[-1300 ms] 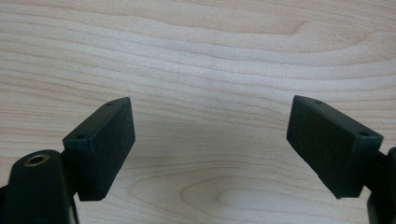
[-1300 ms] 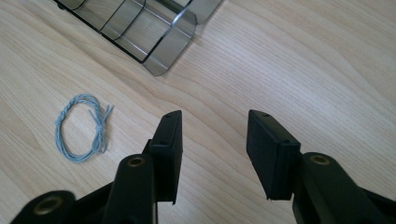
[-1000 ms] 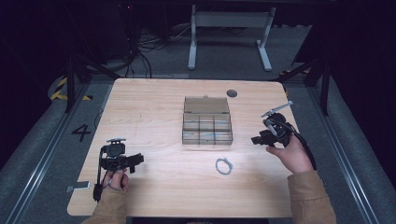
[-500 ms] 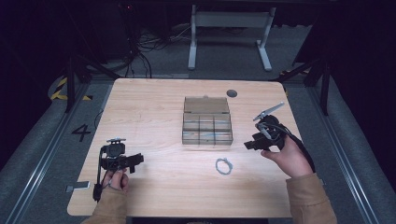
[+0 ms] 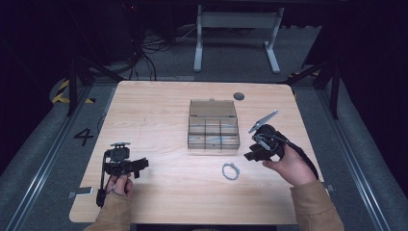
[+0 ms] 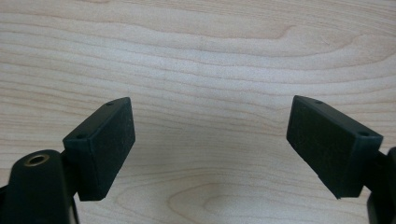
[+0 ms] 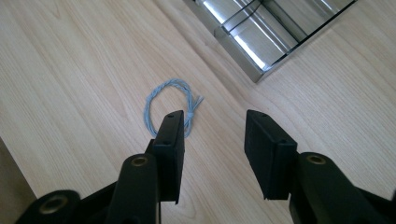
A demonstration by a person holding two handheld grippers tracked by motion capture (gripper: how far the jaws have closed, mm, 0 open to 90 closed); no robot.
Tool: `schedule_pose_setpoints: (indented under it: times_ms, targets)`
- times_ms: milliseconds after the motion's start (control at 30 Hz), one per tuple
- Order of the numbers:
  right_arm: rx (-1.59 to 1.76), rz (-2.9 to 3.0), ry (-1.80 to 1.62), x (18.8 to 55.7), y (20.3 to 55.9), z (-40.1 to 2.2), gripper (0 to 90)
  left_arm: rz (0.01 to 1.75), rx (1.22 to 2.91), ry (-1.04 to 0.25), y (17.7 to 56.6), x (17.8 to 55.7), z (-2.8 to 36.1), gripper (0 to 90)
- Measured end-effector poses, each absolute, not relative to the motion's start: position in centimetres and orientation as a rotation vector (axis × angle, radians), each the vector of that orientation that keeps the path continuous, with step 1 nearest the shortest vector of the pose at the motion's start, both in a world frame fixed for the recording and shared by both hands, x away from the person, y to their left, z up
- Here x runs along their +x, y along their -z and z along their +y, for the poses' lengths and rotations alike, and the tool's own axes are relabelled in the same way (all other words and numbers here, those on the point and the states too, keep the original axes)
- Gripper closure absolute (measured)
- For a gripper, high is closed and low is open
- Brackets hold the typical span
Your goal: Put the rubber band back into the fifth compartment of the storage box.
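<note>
A small loop of light blue twisted cord [image 5: 231, 171] [image 7: 169, 108] lies flat on the wooden table [image 5: 159, 115], in front of a clear compartment box [image 5: 213, 127] [image 7: 261, 32]. My right gripper [image 5: 250, 155] [image 7: 212, 122] hovers just right of the loop, pointing down at the table. Its jaws have just been closing and stand partly apart with nothing between them; the loop lies ahead of the left jaw. At the table's front left, my left gripper [image 5: 138, 166] [image 6: 210, 109] is open wide over bare wood.
The clear box has an open lid and several compartments and sits mid-table. A dark round grommet [image 5: 238, 96] is set in the table near its back edge. Table edges drop to a dark floor with cables and a metal stand [image 5: 235, 33] behind.
My right gripper has moved left and toward the cord loop, and its jaws have narrowed. The left gripper has stayed still.
</note>
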State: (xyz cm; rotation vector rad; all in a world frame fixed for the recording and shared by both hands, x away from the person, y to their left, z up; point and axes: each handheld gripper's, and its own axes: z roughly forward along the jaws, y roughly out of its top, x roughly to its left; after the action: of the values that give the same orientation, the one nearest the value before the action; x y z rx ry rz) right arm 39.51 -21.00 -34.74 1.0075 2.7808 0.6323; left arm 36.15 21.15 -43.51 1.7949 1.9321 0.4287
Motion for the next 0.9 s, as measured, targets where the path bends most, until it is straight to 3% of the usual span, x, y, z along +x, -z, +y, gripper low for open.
schedule_pose_setpoints:
  times_ms: [267, 900]
  targets:
    - [0.983, 2.818, -0.613, 39.5, 35.4, -20.4, 67.1, 1.93, 1.791, -0.427, 43.5, 36.3, 21.0, 16.1]
    - [0.99, 2.864, -0.593, 39.8, 36.9, -18.8, 71.8, 1.928, 1.794, -0.426, 43.5, 36.3, 20.9, 16.1]
